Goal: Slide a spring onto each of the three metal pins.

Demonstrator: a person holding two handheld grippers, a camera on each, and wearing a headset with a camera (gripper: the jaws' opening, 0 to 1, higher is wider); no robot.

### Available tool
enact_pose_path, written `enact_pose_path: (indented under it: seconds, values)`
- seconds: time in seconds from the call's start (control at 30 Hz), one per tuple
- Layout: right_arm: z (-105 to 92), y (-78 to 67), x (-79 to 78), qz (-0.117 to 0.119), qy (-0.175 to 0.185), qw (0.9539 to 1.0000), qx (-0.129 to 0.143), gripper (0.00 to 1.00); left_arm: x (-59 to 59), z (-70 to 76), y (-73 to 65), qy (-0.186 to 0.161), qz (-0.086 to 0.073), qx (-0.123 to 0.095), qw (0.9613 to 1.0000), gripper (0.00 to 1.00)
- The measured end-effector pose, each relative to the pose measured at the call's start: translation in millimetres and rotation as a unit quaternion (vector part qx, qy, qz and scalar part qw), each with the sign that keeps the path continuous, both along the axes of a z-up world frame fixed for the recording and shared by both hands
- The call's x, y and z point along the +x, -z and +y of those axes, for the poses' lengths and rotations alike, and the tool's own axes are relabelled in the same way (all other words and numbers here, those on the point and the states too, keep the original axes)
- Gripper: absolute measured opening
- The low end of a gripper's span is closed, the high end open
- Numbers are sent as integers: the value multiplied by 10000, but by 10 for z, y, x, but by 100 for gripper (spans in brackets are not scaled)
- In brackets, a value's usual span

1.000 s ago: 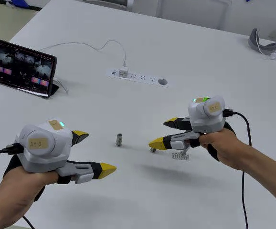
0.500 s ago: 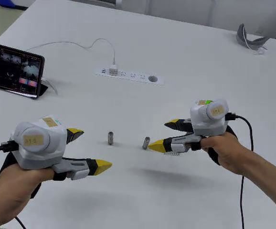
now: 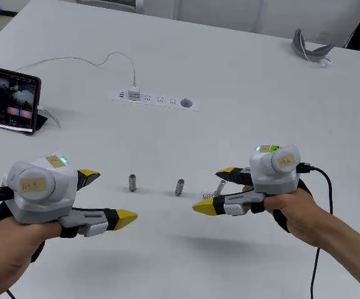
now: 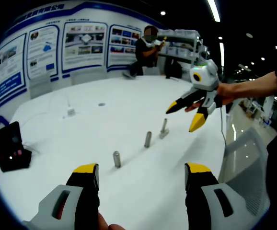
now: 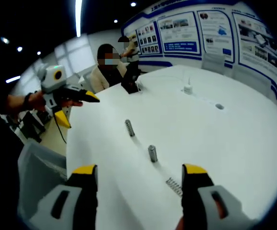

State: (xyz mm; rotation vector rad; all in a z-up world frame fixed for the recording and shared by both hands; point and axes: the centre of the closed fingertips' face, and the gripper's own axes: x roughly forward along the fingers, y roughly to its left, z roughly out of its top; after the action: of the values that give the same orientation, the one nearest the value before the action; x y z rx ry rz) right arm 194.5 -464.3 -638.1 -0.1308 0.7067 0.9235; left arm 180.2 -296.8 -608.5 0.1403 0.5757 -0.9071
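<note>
Lying on the table (image 5: 225, 134) between the right gripper's (image 5: 139, 168) spread jaws, a spring (image 5: 174, 186), left gripper's (image 4: 141, 167) jaws likewise spread

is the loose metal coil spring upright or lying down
Lying down: the loose metal coil spring rests lengthwise on the white table.

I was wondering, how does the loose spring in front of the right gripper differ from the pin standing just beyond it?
The spring lies flat on the table, while the pin stands upright. The spring is an open wire coil; the pin looks like a solid cylinder. Both are small grey metal parts.
</note>
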Motion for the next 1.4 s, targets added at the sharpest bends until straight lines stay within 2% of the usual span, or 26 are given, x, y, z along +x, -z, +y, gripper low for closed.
enact_pose_path:
  seconds: [0.73,1.1,1.4]
  values:
    - [-431,-23,-365,-28,595,9982,66,76,-4,-137,19,145,33,17,9999,75]
    - [-597,2,-521,21,843,9964,60,77,-19,-393,-13,471,-27,29,9989,76]
    - [-649,8,-607,49,959,9953,71,77,-41,-605,-4,802,-46,80,9967,76]
